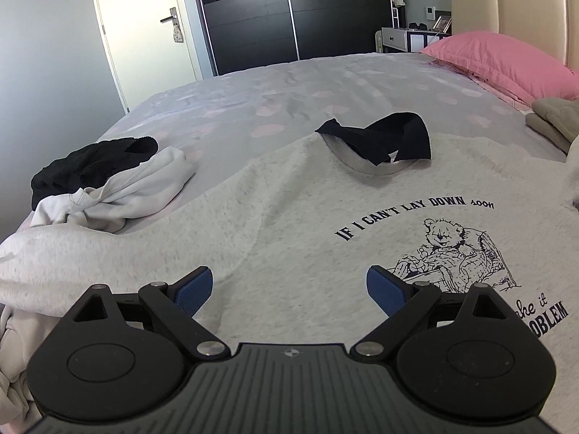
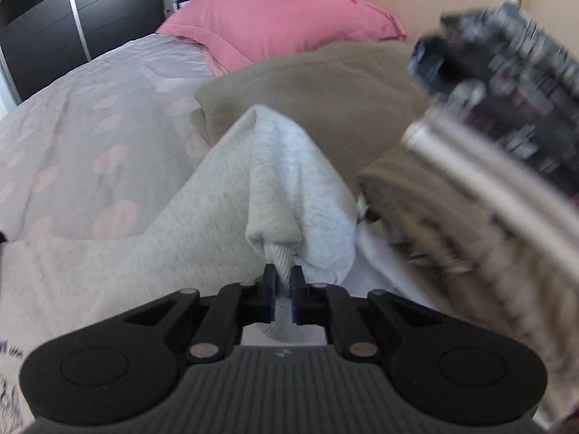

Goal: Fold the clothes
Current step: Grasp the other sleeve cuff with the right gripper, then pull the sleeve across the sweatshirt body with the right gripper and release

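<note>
1. The bed (image 1: 253, 97) fills the room's middle, covered in a pale grey-lilac spread with faint pink spots.
2. A pink pillow (image 1: 506, 61) lies at the head of the bed, against a cream padded headboard (image 1: 514, 7).
3. Beyond the far edge of the bed stand a dark sliding wardrobe (image 1: 289, 18) and a white door (image 1: 144, 18) with a metal handle; a small white side cabinet (image 1: 398, 38) sits by the headboard.
4. The light grey sweatshirt (image 1: 289, 217) lies spread front-up on the bed, its bear print and lettering showing, with a black garment (image 1: 383, 137) resting across its neckline.
5. A bundle of white cloth (image 1: 137, 184) and black cloth (image 1: 90, 162) lies on the bed just beside the sweatshirt.
6. Folded brown garments (image 2: 307, 83) sit near the pillow.
7. The left gripper (image 1: 289, 287) hovers over the sweatshirt, jaws wide apart, holding nothing.
8. The right gripper (image 2: 284, 282) is clamped on the ribbed cuff of the sweatshirt's sleeve (image 2: 282, 181), which rises bunched in front of it.
</note>
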`<control>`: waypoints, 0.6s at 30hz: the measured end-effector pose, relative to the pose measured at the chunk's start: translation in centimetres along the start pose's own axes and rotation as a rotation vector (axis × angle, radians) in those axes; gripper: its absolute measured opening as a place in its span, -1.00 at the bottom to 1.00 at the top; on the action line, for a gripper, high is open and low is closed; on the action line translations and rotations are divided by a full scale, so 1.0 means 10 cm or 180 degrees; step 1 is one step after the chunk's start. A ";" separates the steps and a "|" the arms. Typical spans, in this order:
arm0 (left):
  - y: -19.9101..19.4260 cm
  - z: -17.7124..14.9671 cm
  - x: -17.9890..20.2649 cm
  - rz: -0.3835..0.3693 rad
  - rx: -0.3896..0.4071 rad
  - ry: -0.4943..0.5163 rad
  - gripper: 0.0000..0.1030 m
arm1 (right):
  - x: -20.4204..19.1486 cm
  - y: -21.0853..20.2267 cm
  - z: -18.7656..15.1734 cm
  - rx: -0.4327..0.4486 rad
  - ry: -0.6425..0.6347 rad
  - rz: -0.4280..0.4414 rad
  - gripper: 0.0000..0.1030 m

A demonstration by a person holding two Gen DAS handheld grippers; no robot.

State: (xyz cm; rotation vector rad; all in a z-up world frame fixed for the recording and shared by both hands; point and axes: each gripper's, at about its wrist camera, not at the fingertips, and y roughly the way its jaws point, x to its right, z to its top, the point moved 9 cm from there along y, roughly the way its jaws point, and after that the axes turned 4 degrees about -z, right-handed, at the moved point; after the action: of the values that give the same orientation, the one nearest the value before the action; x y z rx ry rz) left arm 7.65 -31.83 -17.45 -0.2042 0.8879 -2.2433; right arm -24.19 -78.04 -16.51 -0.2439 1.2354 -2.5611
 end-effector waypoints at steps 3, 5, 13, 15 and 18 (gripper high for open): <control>-0.09 0.04 -0.02 -0.0013 0.0072 -0.0036 0.81 | 0.18 -0.38 0.07 -0.0104 -0.0027 0.0086 -0.84; -0.16 0.06 -0.04 -0.0020 0.0117 -0.0060 0.81 | 0.34 -0.64 0.16 -0.0116 0.0016 0.0140 -0.85; -0.35 0.13 -0.08 -0.0056 0.0241 -0.0119 0.81 | 0.91 -1.22 0.56 -0.0025 0.0248 -0.0058 -0.89; -0.38 0.14 -0.08 -0.0069 0.0252 -0.0112 0.81 | 0.98 -1.25 0.63 0.0125 0.0165 -0.0315 -0.90; -0.40 0.15 -0.08 -0.0089 0.0240 -0.0107 0.81 | 0.94 -1.26 0.69 0.0304 0.0008 -0.0448 -0.89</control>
State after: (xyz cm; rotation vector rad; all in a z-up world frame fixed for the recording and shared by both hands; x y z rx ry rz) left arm 6.56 -30.05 -13.66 -0.2202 0.7858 -2.2880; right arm -33.50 -78.72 -2.08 -0.3177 1.1302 -2.7321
